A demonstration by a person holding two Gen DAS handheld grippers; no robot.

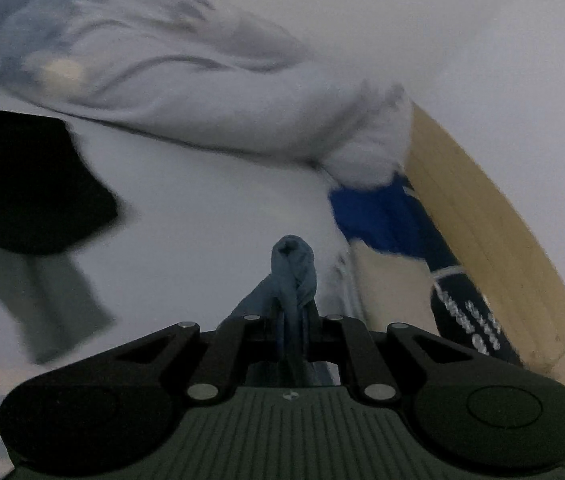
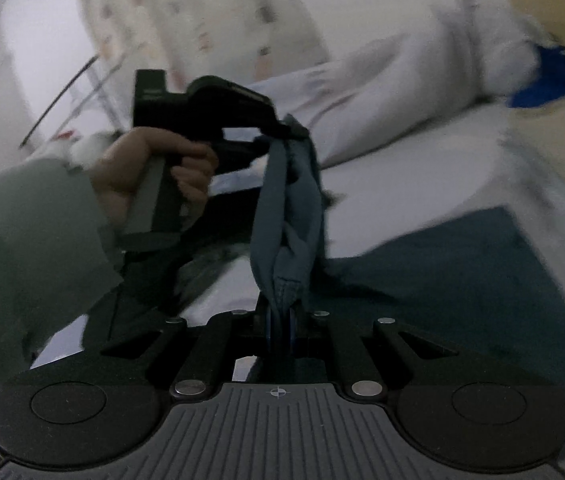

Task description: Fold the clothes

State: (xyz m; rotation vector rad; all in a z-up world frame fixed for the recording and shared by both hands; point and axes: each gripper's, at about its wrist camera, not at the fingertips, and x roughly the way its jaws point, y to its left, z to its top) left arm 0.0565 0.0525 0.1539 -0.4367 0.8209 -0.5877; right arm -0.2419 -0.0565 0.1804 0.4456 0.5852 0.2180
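A blue-grey garment (image 2: 288, 216) hangs bunched as a narrow band between both grippers, lifted above the bed. My right gripper (image 2: 280, 320) is shut on its near end, at the bottom of the right wrist view. Farther off, a hand (image 2: 154, 168) in a pale green sleeve holds my left gripper (image 2: 284, 130), which is shut on the other end. In the left wrist view, a knot of the same garment (image 1: 292, 268) sticks out past my left gripper (image 1: 292, 314). The view is blurred.
The bed has a white sheet (image 1: 202, 208) with a pale rumpled quilt (image 1: 170, 80) across the back. A black garment (image 1: 22, 184) lies left, a bright blue cloth (image 1: 378, 216) right by the wooden frame (image 1: 494, 232). Dark teal cloth (image 2: 462, 280) spreads below right.
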